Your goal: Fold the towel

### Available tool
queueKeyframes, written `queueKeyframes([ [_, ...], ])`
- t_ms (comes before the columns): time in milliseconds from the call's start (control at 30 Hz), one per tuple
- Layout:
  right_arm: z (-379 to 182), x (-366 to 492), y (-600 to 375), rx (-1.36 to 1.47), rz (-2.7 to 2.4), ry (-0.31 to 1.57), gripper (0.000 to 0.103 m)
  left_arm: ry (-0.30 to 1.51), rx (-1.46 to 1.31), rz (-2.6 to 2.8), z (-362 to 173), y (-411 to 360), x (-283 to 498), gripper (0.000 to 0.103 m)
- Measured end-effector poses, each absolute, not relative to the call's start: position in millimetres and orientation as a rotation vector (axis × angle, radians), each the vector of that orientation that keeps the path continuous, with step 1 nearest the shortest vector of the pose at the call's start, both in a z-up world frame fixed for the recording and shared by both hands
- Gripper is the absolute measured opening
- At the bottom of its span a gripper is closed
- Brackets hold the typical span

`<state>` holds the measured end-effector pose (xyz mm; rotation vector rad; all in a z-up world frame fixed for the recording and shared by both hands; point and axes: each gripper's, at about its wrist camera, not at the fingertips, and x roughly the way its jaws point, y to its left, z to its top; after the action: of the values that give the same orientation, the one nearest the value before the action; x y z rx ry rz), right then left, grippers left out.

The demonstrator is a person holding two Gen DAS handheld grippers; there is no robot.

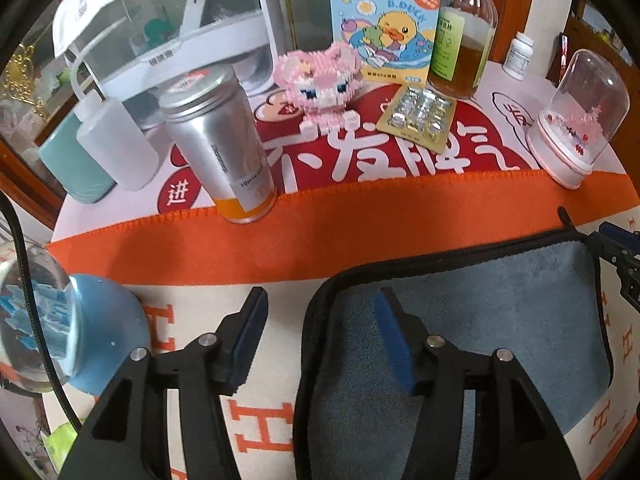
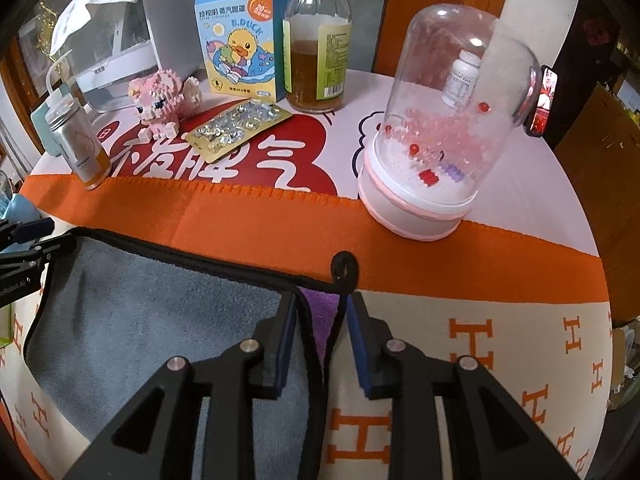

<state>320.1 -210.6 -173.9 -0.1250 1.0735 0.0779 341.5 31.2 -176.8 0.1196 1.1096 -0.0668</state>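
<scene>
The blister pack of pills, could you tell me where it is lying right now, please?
The blister pack lies flat on the red-printed mat at the back of the table, centre-left in the right wrist view, between the pink brick figure and the amber bottle.

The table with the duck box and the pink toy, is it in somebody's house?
Probably yes, a home. The table holds a block-built pink toy, a pill pack and a drink bottle, things people keep at home.

towel point(image 1: 500, 312): plush matt cloth | can point(image 1: 218, 148): brushed metal | dome point(image 2: 460, 92): glossy clear plastic
</scene>
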Motion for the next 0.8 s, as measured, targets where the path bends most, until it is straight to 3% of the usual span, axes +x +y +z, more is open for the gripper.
queueKeyframes([
  [100, -169, 318, -209, -0.119, 0.086, 1.067, 0.026, 1.101, 0.118, -0.063, -171, 30, 338, 0.058],
  [200, -164, 313, -205, -0.119, 0.097, 1.06, 0.026, 1.089, 0.112, -0.053, -165, 29, 331, 0.068],
  [300, -159, 308, -200, -0.117, 0.115, 1.056, 0.026, 1.079, 0.095, -0.048, -157, 29, 322, 0.079],
  [367, -156, 303, -197, -0.115, 0.123, 1.051, 0.026, 1.068, 0.079, -0.049, -150, 29, 314, 0.094],
  [433, -153, 297, -196, -0.11, 0.124, 1.051, 0.027, 1.062, 0.061, -0.059, -145, 29, 307, 0.097],
  [567, -147, 283, -195, -0.083, 0.129, 1.047, 0.039, 1.064, 0.038, -0.056, -139, 28, 291, 0.099],
  [800, -136, 257, -188, -0.097, 0.127, 1.053, 0.04, 1.066, 0.042, -0.054, -132, 28, 262, 0.099],
])
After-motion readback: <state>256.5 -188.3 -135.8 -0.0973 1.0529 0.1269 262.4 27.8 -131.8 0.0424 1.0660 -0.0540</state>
